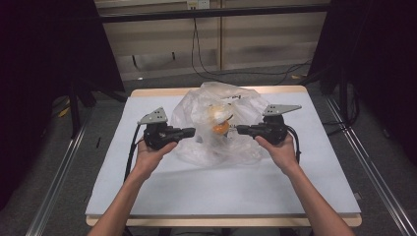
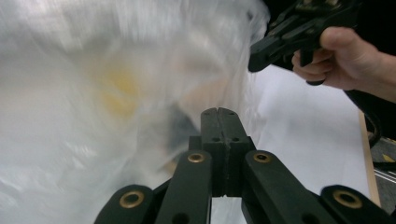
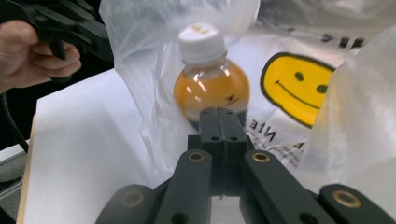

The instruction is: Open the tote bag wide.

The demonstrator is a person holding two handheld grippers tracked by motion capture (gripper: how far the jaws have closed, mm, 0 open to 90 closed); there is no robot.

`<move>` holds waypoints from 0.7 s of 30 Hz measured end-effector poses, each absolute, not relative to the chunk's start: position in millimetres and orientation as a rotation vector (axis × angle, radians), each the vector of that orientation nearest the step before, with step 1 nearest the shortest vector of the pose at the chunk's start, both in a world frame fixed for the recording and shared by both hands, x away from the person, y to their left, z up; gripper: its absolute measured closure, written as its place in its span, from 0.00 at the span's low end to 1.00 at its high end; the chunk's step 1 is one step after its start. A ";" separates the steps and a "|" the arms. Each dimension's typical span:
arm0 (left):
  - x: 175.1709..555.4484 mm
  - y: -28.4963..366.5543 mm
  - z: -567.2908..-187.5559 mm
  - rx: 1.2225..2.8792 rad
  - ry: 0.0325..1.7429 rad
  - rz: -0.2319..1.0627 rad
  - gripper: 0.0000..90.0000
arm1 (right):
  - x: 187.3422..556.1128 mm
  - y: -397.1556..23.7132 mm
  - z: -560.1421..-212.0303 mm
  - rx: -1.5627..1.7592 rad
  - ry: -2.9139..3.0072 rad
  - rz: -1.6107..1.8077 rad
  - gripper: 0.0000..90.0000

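Holding both claws clenched tight, my left claw (image 1: 192,131) and right claw (image 1: 239,130) flank the clear plastic bag (image 1: 196,110) near the surface's (image 1: 162,187) far edge, with an orange bottle (image 3: 211,84) upright inside; can't tell if they pinch plastic.

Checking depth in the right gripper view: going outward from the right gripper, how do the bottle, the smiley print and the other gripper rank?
1. Bottle, straight ahead of the right gripper, inside the bag.
2. Smiley print, right, slightly behind.
3. Left gripper, upper left, farthest.
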State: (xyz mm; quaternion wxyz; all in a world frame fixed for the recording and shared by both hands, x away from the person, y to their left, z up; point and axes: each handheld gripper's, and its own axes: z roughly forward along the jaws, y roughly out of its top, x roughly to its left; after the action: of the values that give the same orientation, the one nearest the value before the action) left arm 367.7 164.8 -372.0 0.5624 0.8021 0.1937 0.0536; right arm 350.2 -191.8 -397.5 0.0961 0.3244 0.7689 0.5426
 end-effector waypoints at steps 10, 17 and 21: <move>374.1 152.6 -334.0 1.801 0.396 0.141 1.00 | 358.2 -198.4 -378.1 0.952 2.229 1.627 1.00; 392.9 124.7 -306.4 1.818 0.356 0.152 1.00 | 370.0 -195.8 -361.6 0.938 2.214 1.623 1.00; 416.2 114.7 -315.4 1.878 0.415 0.162 1.00 | 376.7 -197.0 -358.3 0.947 2.201 1.618 1.00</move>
State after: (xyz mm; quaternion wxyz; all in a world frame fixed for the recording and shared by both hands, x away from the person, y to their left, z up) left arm 416.2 114.7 -315.4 0.5695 0.7998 0.1767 0.0691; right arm 376.7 -197.0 -358.3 0.1250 0.3249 0.7554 0.5551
